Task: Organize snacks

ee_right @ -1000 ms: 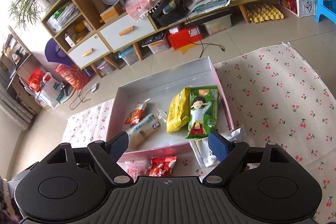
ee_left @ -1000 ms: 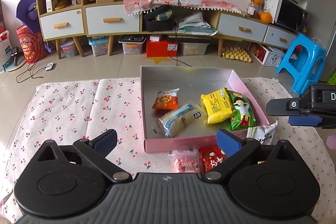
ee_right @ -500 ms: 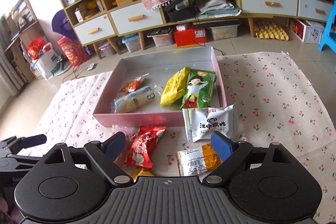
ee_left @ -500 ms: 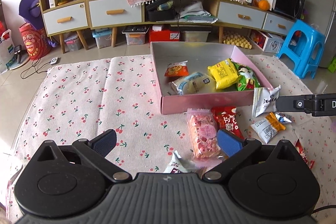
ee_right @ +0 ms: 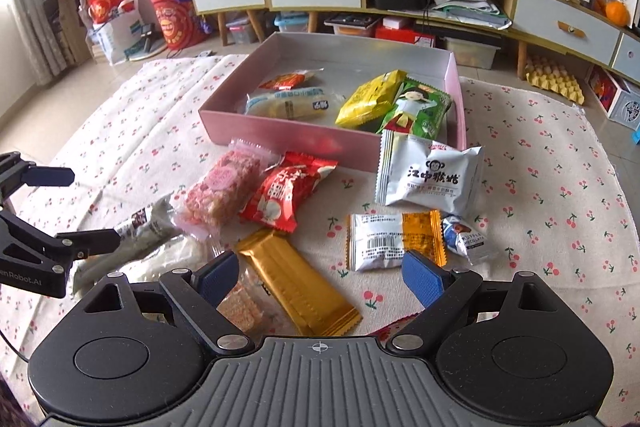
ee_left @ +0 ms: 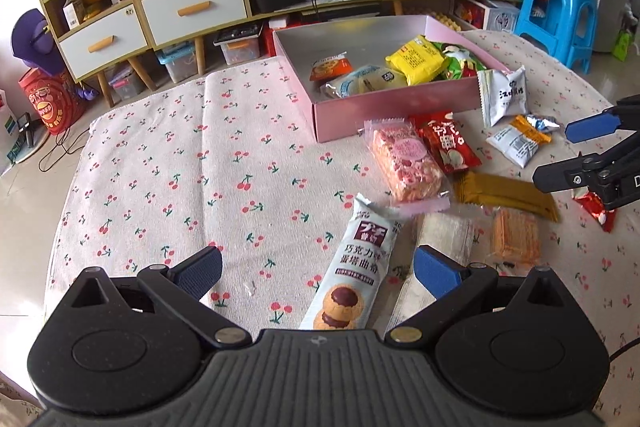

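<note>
With both the left gripper (ee_left: pixel 316 269) and right gripper (ee_right: pixel 320 273) spread wide and empty, lower the right squarely over the gold bar (ee_right: pixel 298 281) near the cloth's (ee_right: pixel 560 163) front edge, pinching its narrow width before lifting toward the pink box (ee_right: pixel 280 131).

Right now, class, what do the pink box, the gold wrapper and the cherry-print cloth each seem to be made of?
Pink box: probably cardboard, with thin straight walls, a matt pink outside and a silvery lining.
Gold wrapper: likely metallised plastic film, glossy, with crimped ends.
Cherry-print cloth: woven fabric, matt, lying in soft folds; cotton is only a guess.
</note>
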Demonstrator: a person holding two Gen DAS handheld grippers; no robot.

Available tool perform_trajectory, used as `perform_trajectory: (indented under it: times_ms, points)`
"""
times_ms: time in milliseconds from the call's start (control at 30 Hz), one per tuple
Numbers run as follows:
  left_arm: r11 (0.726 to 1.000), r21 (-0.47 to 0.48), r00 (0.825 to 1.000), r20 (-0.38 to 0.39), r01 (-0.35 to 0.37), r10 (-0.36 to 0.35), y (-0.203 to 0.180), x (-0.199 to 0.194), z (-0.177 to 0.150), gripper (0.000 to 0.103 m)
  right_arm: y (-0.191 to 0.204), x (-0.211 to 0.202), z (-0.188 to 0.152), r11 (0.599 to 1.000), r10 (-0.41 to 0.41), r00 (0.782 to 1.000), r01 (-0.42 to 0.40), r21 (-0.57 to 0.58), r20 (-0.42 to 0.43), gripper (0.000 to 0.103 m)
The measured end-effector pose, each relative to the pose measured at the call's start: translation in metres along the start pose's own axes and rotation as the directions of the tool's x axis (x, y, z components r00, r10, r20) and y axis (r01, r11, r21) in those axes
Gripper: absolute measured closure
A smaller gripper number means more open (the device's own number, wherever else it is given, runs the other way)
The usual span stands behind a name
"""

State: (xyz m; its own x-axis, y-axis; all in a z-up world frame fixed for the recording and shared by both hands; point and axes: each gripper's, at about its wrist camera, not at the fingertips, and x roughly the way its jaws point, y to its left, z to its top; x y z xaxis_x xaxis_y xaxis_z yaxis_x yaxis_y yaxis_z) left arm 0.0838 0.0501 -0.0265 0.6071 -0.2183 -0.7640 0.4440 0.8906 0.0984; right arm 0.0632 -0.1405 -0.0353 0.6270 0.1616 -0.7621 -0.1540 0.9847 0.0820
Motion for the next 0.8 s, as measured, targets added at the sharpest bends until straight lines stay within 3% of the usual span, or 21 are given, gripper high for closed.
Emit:
perform_trajectory:
  times_ms: [233,400,533,667,800]
  points:
    - [0.999,-0.024,0.998,-0.055,0.036,-0.037,0.009,0.002,-0.011,0.006,0.024,0.001,-0.016,0.987,0.066,0.997,-0.069,-0.144,-0.025,0.013]
    - [0.997,-0.049,0.992,-0.110,0.055,-0.060,0.013,0.008,-0.015,0.024,0.044,-0.001,-0.027,0.961,0.150,0.988,-0.154,-0.230,-0.036,0.013]
    - [0.995,-0.061,0.988,-0.130,0.077,-0.084,0.013,0.011,-0.017,0.033,0.048,0.000,-0.029,0.951,0.218,0.973,-0.228,-0.209,-0.070,0.015]
    - [0.993,-0.077,0.986,-0.137,0.087,-0.097,0.013,0.012,-0.017,0.039,0.048,0.007,-0.030,0.957,0.206,0.975,-0.219,-0.189,-0.088,0.018]
    - [0.991,-0.100,0.984,-0.142,0.092,-0.106,0.016,0.013,-0.016,0.055,0.046,0.016,-0.033,0.964,0.159,0.983,-0.174,-0.202,-0.089,0.021]
